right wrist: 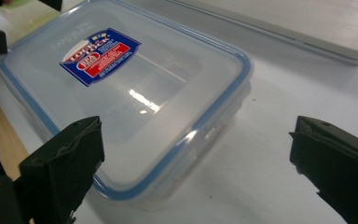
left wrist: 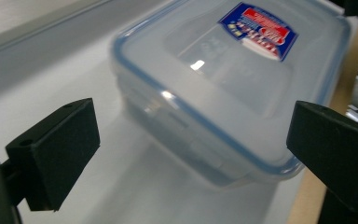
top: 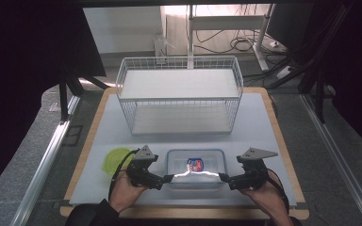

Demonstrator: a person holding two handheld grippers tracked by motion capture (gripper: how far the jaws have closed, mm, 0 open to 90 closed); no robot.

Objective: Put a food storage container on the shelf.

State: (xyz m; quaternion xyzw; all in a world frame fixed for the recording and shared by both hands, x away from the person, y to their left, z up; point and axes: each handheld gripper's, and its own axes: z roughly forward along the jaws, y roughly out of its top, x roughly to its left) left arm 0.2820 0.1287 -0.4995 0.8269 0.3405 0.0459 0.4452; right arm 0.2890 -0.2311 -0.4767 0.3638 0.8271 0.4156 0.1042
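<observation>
A clear plastic food box (top: pixel 195 167) with a blue-sealed lid and a red and blue sticker lies flat at the front middle of the white mat. My left gripper (top: pixel 167 179) sits at its left end and my right gripper (top: pixel 224 178) at its right end, both pointing inward. In the left gripper view the box (left wrist: pixel 223 79) lies ahead of the left gripper (left wrist: pixel 193 140), whose jaws stand wide apart and touch nothing. In the right gripper view the box (right wrist: pixel 121 93) reaches between the spread jaws of the right gripper (right wrist: pixel 198 156), and the pads are off it.
A white wire rack (top: pixel 179 94) with a shelf board stands behind the box at the back of the mat. A yellow-green round dish (top: pixel 115 160) lies left of the left gripper. The mat covers a wooden table (top: pixel 283 141) whose front edge is close to both hands.
</observation>
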